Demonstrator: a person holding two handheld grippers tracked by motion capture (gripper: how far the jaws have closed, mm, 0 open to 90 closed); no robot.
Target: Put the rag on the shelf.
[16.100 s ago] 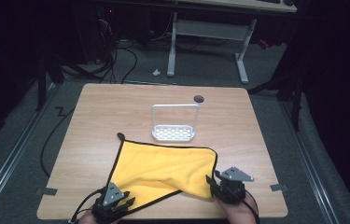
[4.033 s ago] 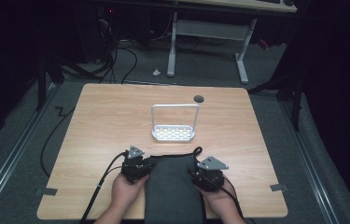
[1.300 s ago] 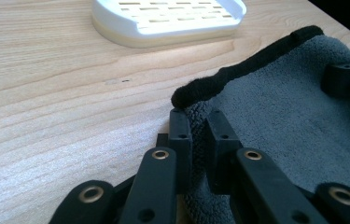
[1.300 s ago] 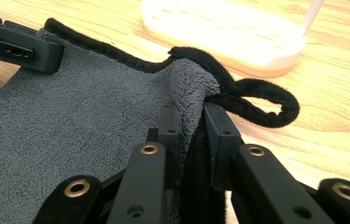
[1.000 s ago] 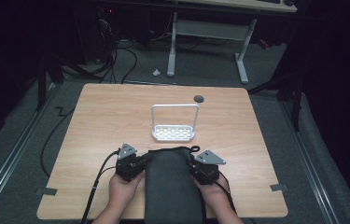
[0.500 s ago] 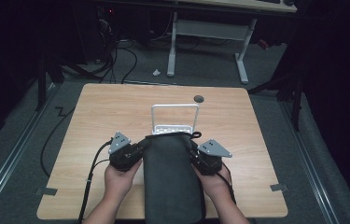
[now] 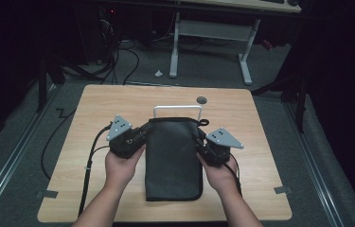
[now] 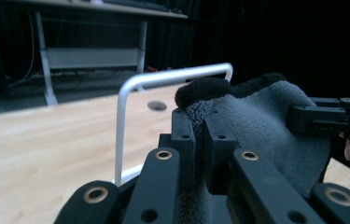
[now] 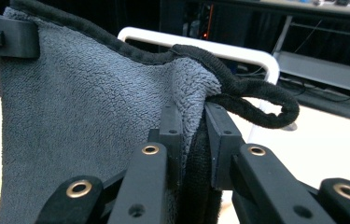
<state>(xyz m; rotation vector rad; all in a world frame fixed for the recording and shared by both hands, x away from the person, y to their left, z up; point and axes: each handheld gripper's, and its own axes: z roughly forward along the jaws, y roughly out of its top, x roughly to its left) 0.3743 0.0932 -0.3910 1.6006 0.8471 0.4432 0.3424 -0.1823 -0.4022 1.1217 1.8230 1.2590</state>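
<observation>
Both jaws clamped on grey towel top corners, left gripper and right gripper holding it taut toward rack at 12 o'clock on desk, probably to drape it

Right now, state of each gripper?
Left gripper: closed on the grey towel's far left corner.
Right gripper: closed on the towel's far right corner, by its hanging loop.

On the table a folded towel runs lengthwise down the middle, with the left gripper at its far left corner, the right gripper at its far right corner, and a wire rack just behind its far edge.
</observation>
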